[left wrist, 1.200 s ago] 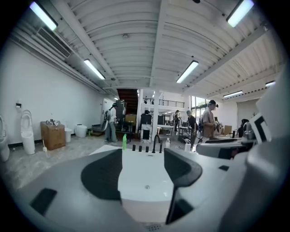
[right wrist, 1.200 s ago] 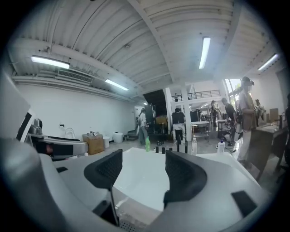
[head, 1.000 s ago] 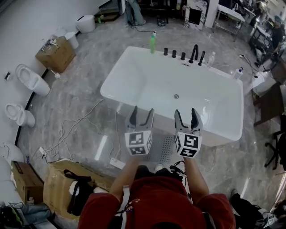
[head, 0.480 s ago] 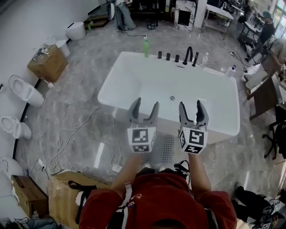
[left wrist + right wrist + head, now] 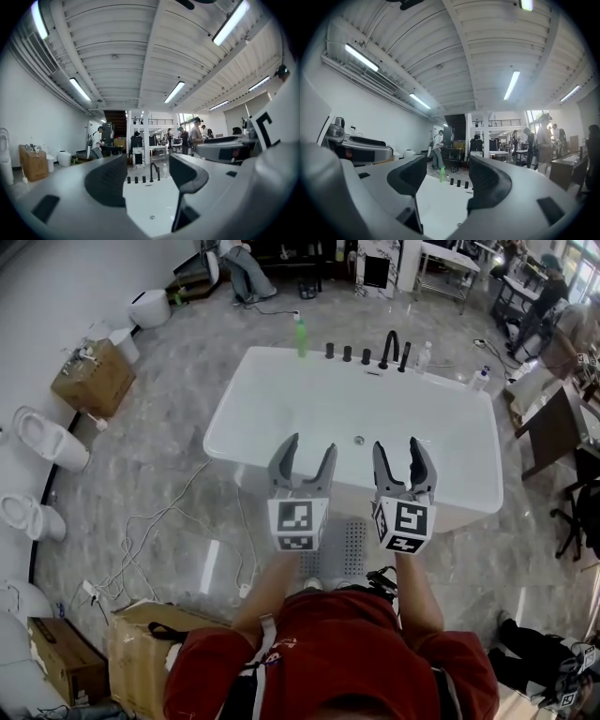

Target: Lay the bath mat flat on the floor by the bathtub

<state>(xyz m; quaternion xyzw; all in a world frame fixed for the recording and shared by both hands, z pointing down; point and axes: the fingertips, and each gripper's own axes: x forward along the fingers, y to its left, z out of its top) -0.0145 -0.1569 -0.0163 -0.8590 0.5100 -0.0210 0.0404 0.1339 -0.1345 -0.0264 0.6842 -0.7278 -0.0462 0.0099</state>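
Bath mat (image 5: 354, 545) well below both parted jaws

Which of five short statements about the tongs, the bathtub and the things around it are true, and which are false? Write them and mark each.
1. The left tongs and the right tongs are both open and hold nothing. True.
2. A green bottle stands on the rim of the bathtub. True.
3. The bathtub is full of water. False: it looks empty, with its drain bare.
4. The black tap is on the rim nearest the person. False: it is on the far rim.
5. The toilets stand at the person's right. False: they stand by the wall at the left.
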